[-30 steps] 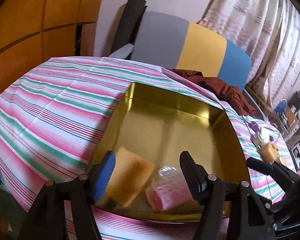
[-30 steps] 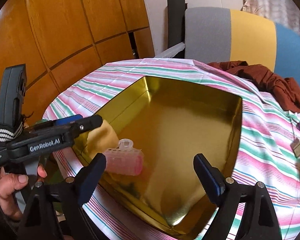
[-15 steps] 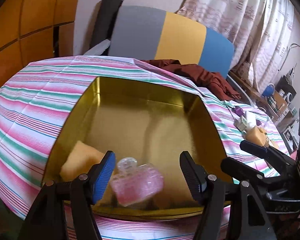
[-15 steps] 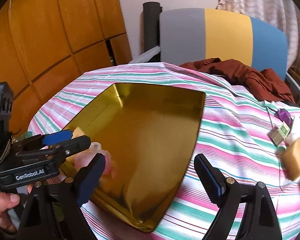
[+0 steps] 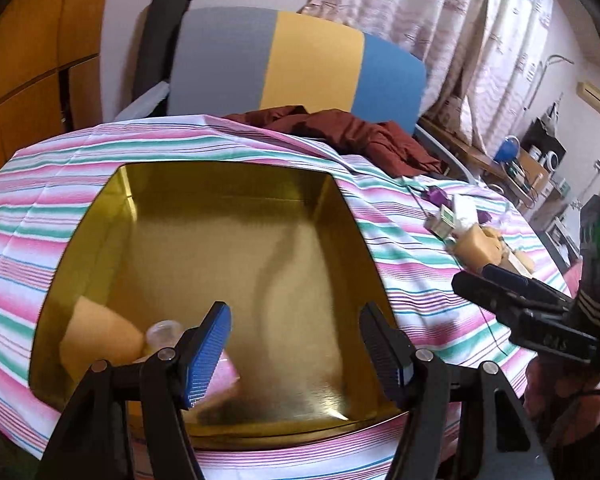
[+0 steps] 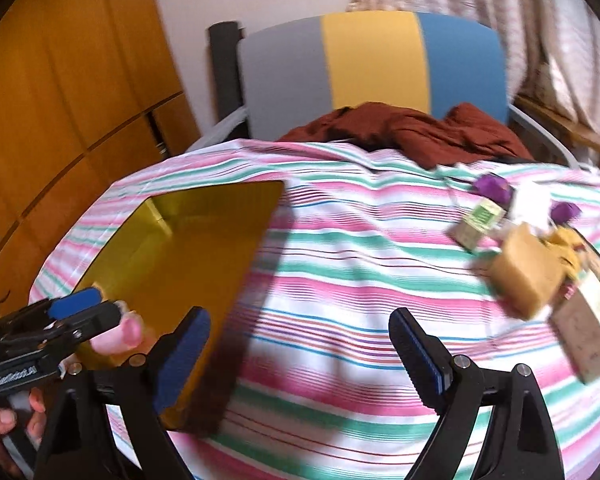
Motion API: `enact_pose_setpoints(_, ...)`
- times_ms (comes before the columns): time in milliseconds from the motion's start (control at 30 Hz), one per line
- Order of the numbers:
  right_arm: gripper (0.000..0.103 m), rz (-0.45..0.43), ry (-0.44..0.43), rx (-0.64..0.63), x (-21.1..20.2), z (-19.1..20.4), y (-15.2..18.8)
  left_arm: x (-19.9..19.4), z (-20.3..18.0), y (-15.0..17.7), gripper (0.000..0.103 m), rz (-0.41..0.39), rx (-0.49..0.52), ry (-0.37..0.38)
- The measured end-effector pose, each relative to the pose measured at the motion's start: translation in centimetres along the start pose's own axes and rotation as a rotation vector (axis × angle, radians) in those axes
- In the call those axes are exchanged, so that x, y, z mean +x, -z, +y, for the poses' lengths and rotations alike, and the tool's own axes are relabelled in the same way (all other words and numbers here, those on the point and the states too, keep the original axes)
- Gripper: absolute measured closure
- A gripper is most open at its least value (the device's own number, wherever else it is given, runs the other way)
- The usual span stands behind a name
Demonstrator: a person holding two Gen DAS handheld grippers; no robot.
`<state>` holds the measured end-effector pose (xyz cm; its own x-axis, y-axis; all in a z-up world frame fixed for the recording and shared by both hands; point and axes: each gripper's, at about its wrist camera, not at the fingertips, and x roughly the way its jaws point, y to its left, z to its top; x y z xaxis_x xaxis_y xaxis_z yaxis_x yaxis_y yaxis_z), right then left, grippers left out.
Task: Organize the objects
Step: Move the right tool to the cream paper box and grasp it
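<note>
Pink bottle (image 5: 220, 376) shifted behind left hand-held gripper (image 5: 296, 352)

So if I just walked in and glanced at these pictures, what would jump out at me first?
Probably the shiny gold tray sunk into the pink and green striped tablecloth, with a yellow sponge and a pink bottle in its near corner. Next, the heap of small boxes and sponges on the cloth to the right. Behind the table stands a chair in grey, yellow and blue, with a dark red cloth bunched before it.
</note>
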<state>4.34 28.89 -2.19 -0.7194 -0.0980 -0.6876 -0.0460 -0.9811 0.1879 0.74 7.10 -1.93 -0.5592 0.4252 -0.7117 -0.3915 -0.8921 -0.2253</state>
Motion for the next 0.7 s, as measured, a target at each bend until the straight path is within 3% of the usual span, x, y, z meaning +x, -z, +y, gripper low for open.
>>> enact_pose_setpoints(400,0.011,-0.025,0.132,0.117,-2.3,-8.5,1.3,1.8,-6.3,-0.6,0.035,0.050,0.150,0.079)
enact_pose_setpoints(700,0.011,-0.100,0.347,0.175,-6.2,-17.1,0.6,3.2,-10.0,-0.2,0.035,0.100,0.230,0.117)
